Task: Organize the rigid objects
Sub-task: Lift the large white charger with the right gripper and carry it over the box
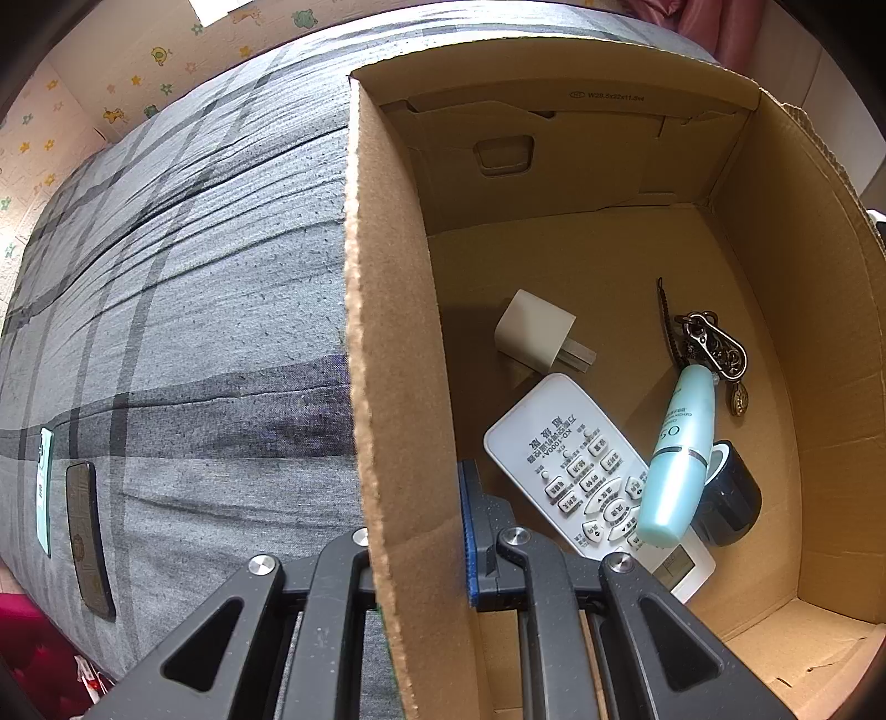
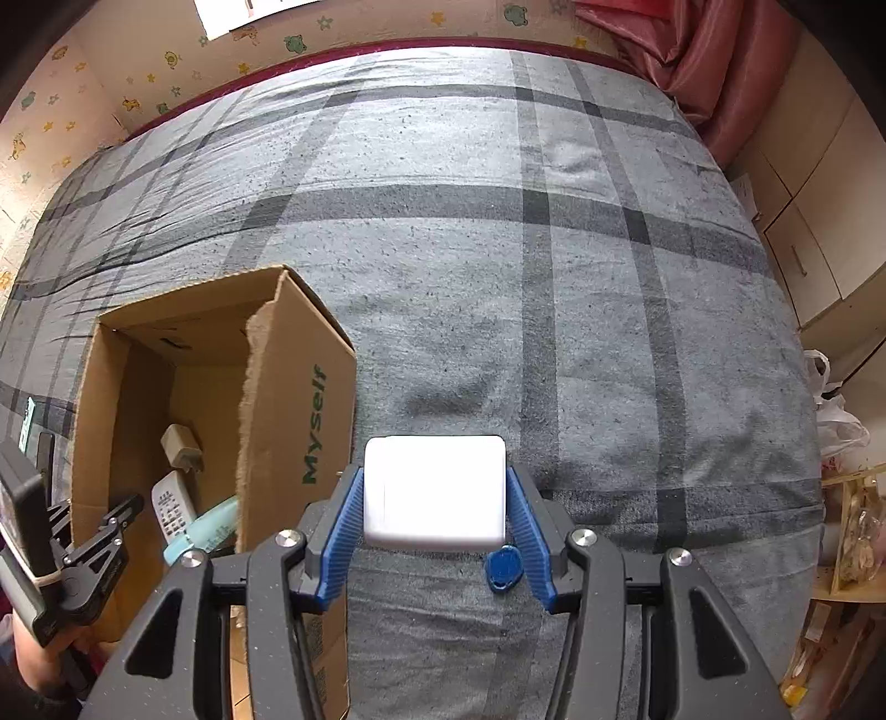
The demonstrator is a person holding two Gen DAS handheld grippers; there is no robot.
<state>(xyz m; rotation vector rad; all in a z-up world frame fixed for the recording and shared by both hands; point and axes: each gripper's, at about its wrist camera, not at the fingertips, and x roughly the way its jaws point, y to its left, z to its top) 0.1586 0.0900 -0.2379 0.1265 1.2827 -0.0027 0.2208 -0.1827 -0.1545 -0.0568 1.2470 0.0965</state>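
Both grippers are busy: the right gripper [image 2: 434, 531] is squeezing a white square block [image 2: 435, 492] between its blue pads [image 2: 340, 526], holding it over the gray plaid bedspread [image 2: 554, 277], just to the right of the cardboard box [image 2: 299, 387]. The left gripper [image 1: 421, 559] is clamping the left wall of that box, with one blue pad [image 1: 470, 531] showing inside the box and the other finger sitting outside the wall. The box is lying open on the bed with green letters saying "Myself" on its side. Inside it, a white remote control [image 1: 587, 471] is lying on the floor of the box, and a light blue tube [image 1: 678, 459] is resting across it. A small dark round jar [image 1: 731, 493] is touching the tube's right side. A white plug adapter [image 1: 537, 332] is sitting just past the remote, and a bunch of keys on a dark cord [image 1: 709, 349] is lying by the tube's far end. The left wrist view is showing all these things, while the right wrist view is showing only the adapter, the remote and a bit of the tube, because the box wall is blocking the rest. A small blue blob [image 2: 504, 567] is lying on the bedspread under the right gripper. A dark phone [image 1: 88, 537] and a pale green card [image 1: 44, 493] are lying on the bed left of the box. A red curtain [image 2: 692, 50] is hanging past the bed's far corner.
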